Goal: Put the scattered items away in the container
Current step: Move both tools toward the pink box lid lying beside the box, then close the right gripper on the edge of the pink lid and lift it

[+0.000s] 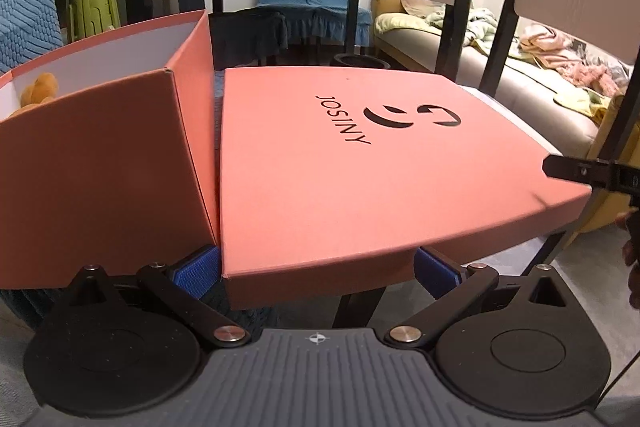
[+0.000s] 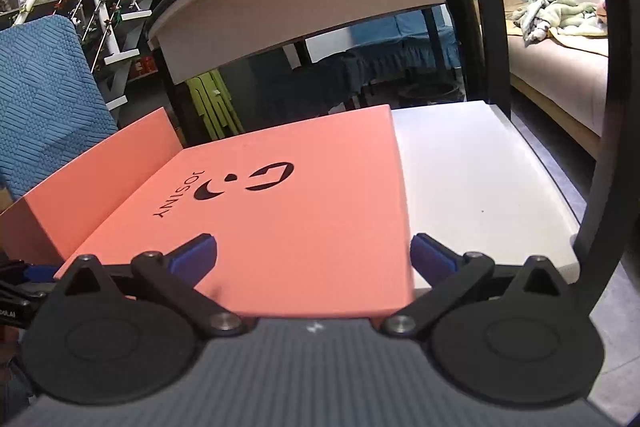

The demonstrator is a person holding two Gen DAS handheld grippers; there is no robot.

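Salmon lid [image 1: 360, 163], JOSINY logo up, lies flat on the white surface [image 2: 480, 179], its left edge hard against the open box [image 1: 120, 155]; something orange [image 1: 40, 91] sits inside the box. Left tongs [image 1: 316, 269] spread wide at the lid's near corner, pads either side, not clamped. Right tongs [image 2: 314, 255] also apart, straddling the lid's near right edge. Bare surface to the right, approx. half free.

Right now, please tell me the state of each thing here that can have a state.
box: open, no lid on it, an orange toy inside.
lid: off the box, beside it, logo side up.
left hand-held gripper: open, at the lid's near corner.
right hand-held gripper: open, astride the lid's near edge.
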